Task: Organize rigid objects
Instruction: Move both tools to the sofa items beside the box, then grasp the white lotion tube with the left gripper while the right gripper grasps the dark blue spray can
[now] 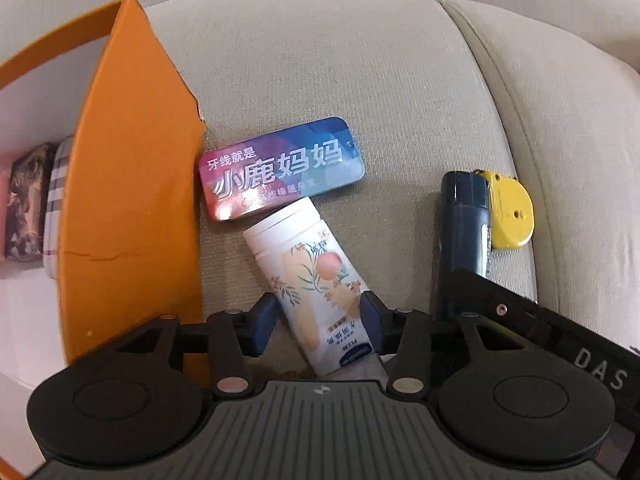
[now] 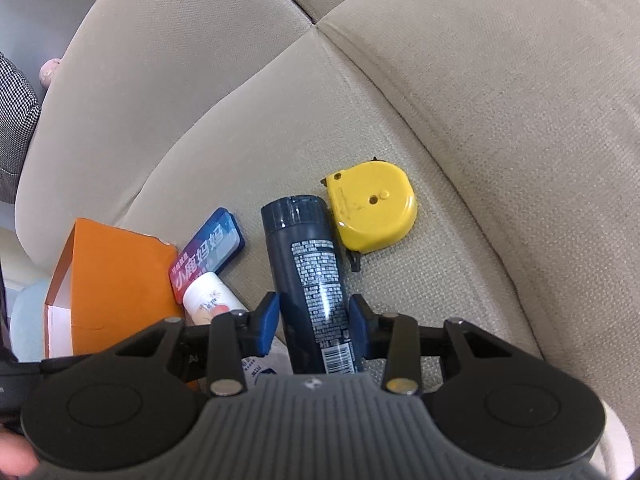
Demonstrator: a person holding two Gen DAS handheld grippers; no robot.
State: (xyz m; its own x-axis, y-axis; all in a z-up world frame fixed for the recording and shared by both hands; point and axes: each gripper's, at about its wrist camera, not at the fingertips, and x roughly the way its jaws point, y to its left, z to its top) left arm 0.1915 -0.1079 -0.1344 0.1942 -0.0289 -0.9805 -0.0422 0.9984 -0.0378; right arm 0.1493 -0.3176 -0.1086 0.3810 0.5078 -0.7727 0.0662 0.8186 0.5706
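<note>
Both grabs set, lift pending. Your left gripper (image 1: 318, 322) fingers straddle the white bottle (image 1: 316, 284), pads touching or nearly so; grip unconfirmed. Your right gripper (image 2: 316, 316) likewise brackets the dark blue bottle (image 2: 310, 276). Next: clench, carry to the orange box (image 1: 132, 200) at 9 o'clock. Tin (image 1: 280, 168) and tape measure (image 2: 372, 210) wait on the sofa (image 2: 460, 120).

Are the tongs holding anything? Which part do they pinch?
The left tongs straddle the white bottle near its bottom end; the right tongs straddle the dark blue bottle at its lower body. Whether either pinches tight cannot be told.
</note>
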